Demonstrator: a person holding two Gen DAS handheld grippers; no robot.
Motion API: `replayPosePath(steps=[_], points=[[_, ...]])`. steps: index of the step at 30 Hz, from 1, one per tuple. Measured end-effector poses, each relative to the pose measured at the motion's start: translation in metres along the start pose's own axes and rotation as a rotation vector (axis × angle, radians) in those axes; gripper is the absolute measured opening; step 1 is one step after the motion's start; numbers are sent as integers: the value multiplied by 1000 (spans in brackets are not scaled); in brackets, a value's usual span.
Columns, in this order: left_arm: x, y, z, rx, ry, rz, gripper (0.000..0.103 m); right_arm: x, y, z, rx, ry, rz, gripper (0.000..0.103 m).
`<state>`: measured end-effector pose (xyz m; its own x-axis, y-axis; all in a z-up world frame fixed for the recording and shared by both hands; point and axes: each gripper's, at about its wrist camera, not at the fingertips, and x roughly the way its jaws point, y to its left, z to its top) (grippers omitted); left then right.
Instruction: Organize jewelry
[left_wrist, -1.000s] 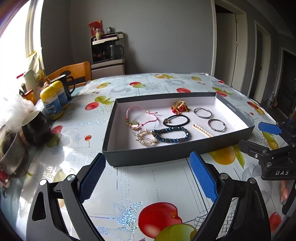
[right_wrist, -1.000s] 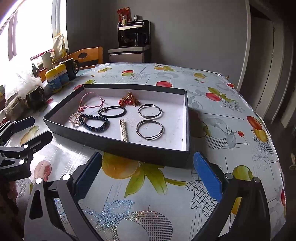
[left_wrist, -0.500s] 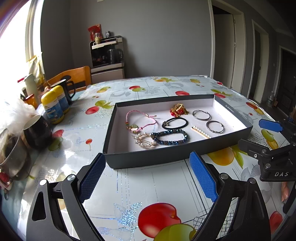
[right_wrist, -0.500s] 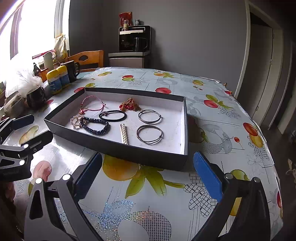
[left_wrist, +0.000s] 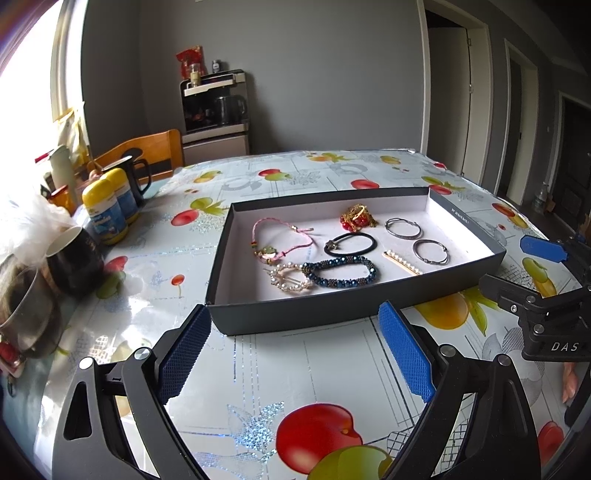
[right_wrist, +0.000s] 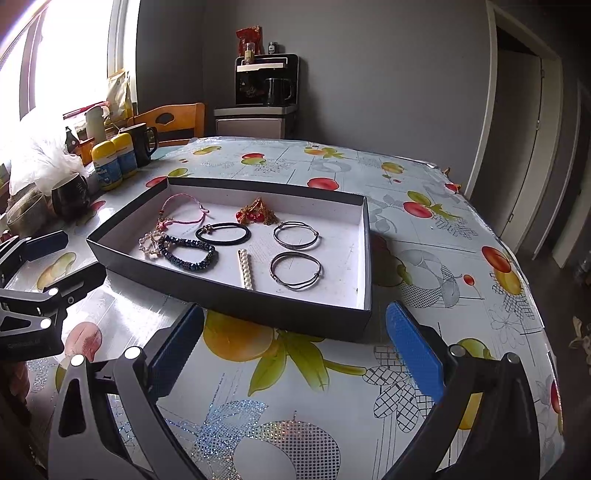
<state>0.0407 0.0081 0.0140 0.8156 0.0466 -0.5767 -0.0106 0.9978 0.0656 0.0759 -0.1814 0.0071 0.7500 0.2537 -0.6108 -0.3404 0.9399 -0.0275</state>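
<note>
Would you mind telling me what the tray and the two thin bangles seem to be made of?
The tray looks like matte dark cardboard with a pale paper lining, judging by its thin folded walls. The two thin bangles appear to be silvery metal wire, though plated plastic is possible.

Both tools are showing black skeletal frames with silver screws — the left gripper and right gripper are wearing blue textured pads, white "DAS" lettering marking one body.
</note>
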Motion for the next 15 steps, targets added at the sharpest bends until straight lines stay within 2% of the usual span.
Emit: replayPosePath(steps=[15], points=[[1, 1, 0, 0, 1, -1, 94, 1, 0, 0, -8, 6, -2, 97]])
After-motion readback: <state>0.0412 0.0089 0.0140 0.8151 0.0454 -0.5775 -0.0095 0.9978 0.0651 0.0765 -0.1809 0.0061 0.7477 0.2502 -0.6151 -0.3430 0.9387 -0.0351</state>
